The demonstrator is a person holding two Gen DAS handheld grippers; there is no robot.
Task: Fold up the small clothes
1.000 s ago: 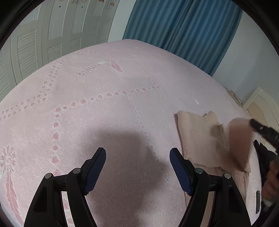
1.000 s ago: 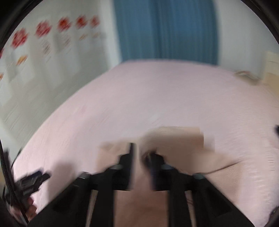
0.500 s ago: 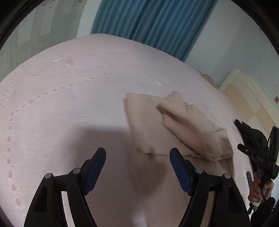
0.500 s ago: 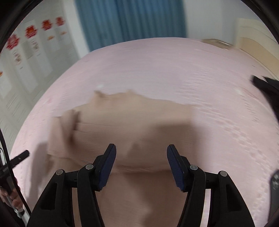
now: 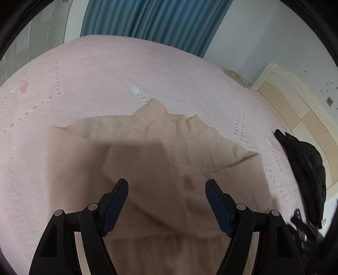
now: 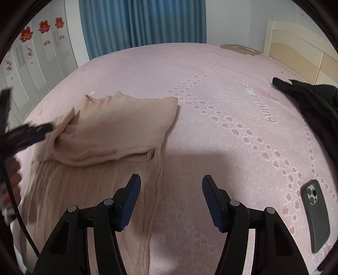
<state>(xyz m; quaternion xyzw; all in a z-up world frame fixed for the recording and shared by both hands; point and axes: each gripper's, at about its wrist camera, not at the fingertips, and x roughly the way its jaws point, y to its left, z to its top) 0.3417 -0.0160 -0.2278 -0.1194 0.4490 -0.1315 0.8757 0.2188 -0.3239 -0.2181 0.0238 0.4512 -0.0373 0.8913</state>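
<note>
A beige ribbed knit sweater lies on the pink bed, its sleeves folded across the body and its collar pointing to the far side. It also shows in the right wrist view. My left gripper is open and empty, hovering over the sweater's middle. My right gripper is open and empty, just right of the sweater's right edge, over the bedspread. The left gripper appears blurred at the left edge of the right wrist view.
The pink patterned bedspread covers the bed. A black garment lies at the right, also seen in the left wrist view. A dark phone lies face down near the right front. Blue curtains, a cream headboard.
My right gripper let go of the sleeve, which now lies folded across the sweater, and moved right off the garment. My left gripper moved from bare bedspread to over the sweater.
</note>
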